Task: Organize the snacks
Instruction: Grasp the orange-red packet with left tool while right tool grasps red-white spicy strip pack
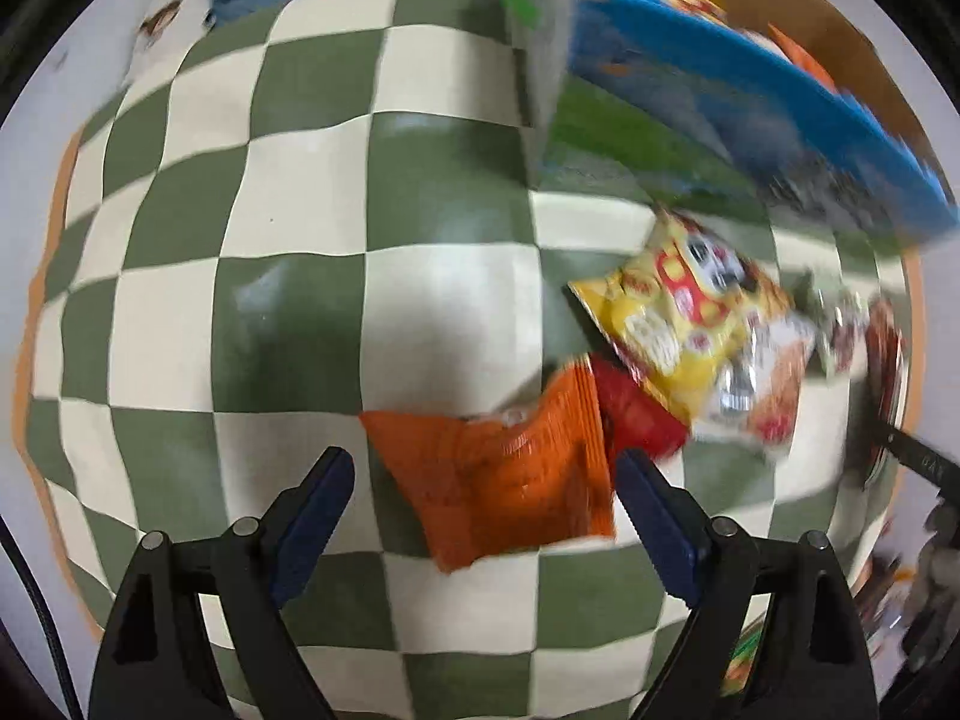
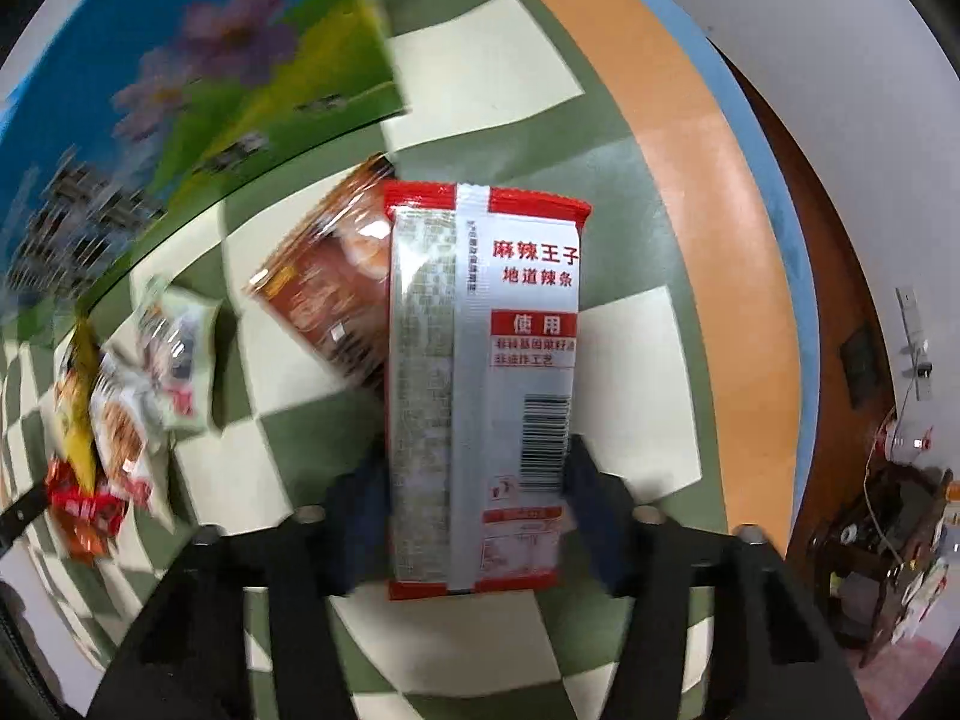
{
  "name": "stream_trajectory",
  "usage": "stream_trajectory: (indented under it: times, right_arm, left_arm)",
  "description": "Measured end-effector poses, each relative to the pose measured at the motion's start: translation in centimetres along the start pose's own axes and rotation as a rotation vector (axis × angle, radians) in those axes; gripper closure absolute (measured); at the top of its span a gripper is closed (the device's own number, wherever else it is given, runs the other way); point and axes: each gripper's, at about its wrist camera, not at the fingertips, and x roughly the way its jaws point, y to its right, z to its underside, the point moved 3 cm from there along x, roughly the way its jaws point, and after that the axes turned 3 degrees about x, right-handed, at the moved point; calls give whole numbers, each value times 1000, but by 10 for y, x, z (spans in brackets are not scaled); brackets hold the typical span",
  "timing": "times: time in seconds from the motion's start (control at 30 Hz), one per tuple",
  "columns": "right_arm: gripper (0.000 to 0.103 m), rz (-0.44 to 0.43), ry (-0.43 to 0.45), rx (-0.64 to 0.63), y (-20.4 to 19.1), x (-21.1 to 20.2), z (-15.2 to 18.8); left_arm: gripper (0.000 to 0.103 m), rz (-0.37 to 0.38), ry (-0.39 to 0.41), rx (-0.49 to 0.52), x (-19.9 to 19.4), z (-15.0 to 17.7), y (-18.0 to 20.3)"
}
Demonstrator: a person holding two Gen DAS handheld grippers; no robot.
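In the left wrist view my left gripper (image 1: pixel 483 468) is open, its blue-padded fingers on either side of an orange snack packet (image 1: pixel 504 480) lying on the green-and-cream checked cloth (image 1: pixel 300 240). A red packet (image 1: pixel 642 414), a yellow cartoon packet (image 1: pixel 678 306) and a white-orange packet (image 1: pixel 762 384) lie just right of it. In the right wrist view my right gripper (image 2: pixel 474 474) is shut on a red-and-silver spicy strip packet (image 2: pixel 480 384), held above the cloth (image 2: pixel 630 210). A brown packet (image 2: pixel 324 288) lies behind it.
A blue storage box with a flower print (image 1: pixel 750 102) (image 2: pixel 150 120) stands on the cloth beside the snacks. Several small packets (image 2: pixel 120 408) lie left of the right gripper. The orange table edge (image 2: pixel 708 180) curves at the right. Room clutter (image 2: pixel 900 510) lies beyond.
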Motion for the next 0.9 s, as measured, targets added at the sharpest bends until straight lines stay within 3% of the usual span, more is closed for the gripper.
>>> stream_trajectory:
  times: [0.17,0.27,0.33,0.43,0.5,0.57,0.7,0.73,0.8,0.9]
  right_arm:
    - [47,-32,-100,-141,-25,8,49]
    - [46,-25,-124,-171,-30,10,59]
    - [44,-22,-130,-173,-32,12,60]
    - [43,-18,-134,-165,-36,14,57]
    - [43,-15,-121,-158,-42,10,43]
    - [42,-22,-108,-140,-41,10,32]
    - [40,-35,-112,-104,-42,15,19]
    - [40,-33,-110,-103,-42,16,17]
    - [40,-30,-104,-104,-43,17,14]
    - [42,-21,-89,-119,-44,14,16]
  left_arm:
    - [14,-106,-15,319,13,15,43]
    - [14,-176,-46,497,29,21,69]
    - [14,-204,-67,545,38,21,77]
    - [15,-165,-84,505,47,10,75]
    - [18,-129,-86,379,46,3,59]
    - [18,-38,-70,181,41,-1,34]
    - [18,126,-74,-56,33,8,-1]
    - [18,166,-74,-69,31,15,-7]
    - [18,165,-70,2,28,23,0]
    - [18,39,-105,231,36,43,35]
